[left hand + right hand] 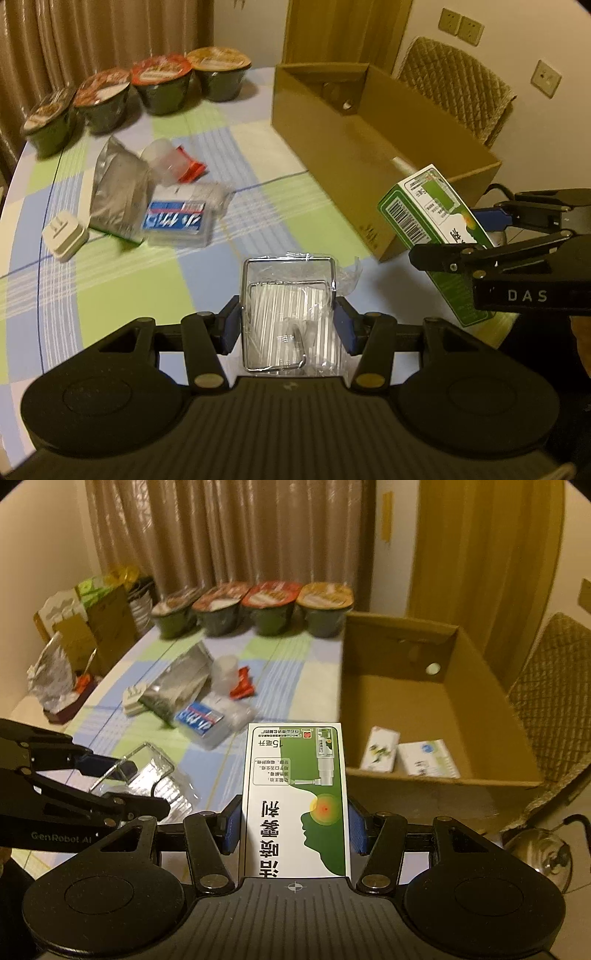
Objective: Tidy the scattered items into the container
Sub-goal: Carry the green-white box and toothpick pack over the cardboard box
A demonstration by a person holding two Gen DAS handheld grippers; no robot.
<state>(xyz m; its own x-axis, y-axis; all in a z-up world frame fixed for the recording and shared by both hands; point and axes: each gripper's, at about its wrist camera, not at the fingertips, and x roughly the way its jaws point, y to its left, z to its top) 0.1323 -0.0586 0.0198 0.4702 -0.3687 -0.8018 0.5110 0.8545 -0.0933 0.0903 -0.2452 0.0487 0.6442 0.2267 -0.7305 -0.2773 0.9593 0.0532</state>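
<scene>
Counter (280, 192), round-edged, under a checked cloth of blue, green and cream; it carries everything named below except the two lifted items.

Cardboard box (369, 147), open-topped, on the right part of the counter beside a chair with a quilted cover (454, 85). Seen from the right wrist, two small cartons (410, 757) lie flat on its floor near the front wall.

Four instant-noodle bowls (162, 85), sealed, in a row along the far edge in front of the curtain.

Loose pile, left of the box: a silver foil pouch (118, 188) leaning upright, a clear plastic case with a blue label (181, 221) touching its foot, a translucent cup (166, 162) on its side behind them, a red packet (190, 168) just beside the cup, and a white plug adapter (66, 236) slightly apart at the left.

Green and white medicine carton (295, 797), clamped across its width by the right tongs (295, 830) and held off the cloth, its far end near the box's front wall.

Wire rack in clear wrapping (288, 306), gripped on both sides by the left tongs (288, 325), also above the cloth, in front of the pile. Neither held item is yet inside the box.
</scene>
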